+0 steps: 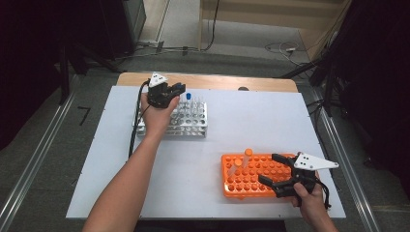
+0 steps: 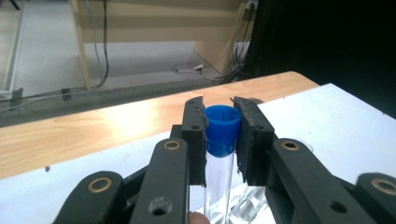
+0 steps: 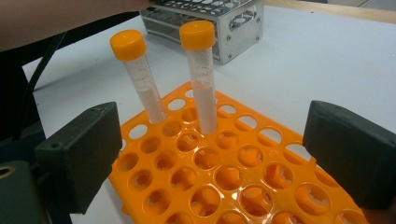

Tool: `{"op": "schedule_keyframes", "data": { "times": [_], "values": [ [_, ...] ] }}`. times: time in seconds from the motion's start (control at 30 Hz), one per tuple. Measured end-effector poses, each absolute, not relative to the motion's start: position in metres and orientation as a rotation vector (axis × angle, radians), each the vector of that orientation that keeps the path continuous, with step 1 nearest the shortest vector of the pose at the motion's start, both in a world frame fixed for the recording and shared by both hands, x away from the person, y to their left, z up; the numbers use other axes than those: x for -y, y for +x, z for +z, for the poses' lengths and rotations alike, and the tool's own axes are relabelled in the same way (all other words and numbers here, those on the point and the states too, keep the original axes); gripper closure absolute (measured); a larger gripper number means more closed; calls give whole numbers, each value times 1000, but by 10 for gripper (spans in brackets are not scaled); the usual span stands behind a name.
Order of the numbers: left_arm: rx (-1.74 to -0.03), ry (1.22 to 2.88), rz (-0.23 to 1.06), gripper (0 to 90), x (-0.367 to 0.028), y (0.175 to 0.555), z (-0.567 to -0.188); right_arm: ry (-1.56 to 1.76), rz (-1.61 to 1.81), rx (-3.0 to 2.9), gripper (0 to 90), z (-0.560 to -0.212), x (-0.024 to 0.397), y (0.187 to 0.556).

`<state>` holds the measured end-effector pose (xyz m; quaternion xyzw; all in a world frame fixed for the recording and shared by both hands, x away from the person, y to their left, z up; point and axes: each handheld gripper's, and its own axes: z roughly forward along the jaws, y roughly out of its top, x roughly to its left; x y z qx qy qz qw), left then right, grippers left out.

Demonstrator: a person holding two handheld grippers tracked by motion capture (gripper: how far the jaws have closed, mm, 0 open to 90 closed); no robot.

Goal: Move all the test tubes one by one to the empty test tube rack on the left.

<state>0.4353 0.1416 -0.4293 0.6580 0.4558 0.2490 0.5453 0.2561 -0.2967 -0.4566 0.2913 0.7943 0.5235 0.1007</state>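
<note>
Left gripper (image 2: 223, 135) clamped on blue-capped tube (image 2: 222, 128); right gripper (image 3: 212, 154) wide open, holding nothing, over orange rack (image 3: 243, 182) with two orange-capped tubes (image 3: 198, 70).

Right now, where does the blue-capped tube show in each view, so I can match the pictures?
High view: the blue-capped tube stands above the metal rack at upper left, at the left tool.
Left gripper view: centre, clamped at its cap between the jaws.
Right gripper view: I cannot pick it out; the person's forearm crosses the top left.
Shared landmark: the metal rack, seen in the high and right gripper views.
</note>
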Motion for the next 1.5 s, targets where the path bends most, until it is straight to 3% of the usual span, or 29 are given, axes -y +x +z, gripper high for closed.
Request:
{"op": "schedule_keyframes", "data": {
  "times": [0.5, 0.7, 0.77, 1.07, 1.27, 1.5],
  "values": [
    [-1089, 1637, 589, 675, -138, 432, -430, 853, 1534, -2356, 33, -458, 293, 256],
    [-1126, 1601, 561, 477, -141, 426, -424, 847, 1534, -2358, 33, -458, 291, 255],
    [-1128, 1594, 550, 341, -142, 421, -421, 843, 1536, -2357, 34, -457, 290, 254],
    [-1033, 1613, 497, 161, -140, 388, -411, 827, 1532, -2354, 48, -457, 282, 253],
    [-970, 1622, 483, 48, -134, 360, -405, 920, 1485, -2339, 126, -460, 270, 259],
    [-910, 1627, 448, 2, -129, 327, -404, 992, 1452, -2321, 256, -463, 258, 261]
  ]
}}
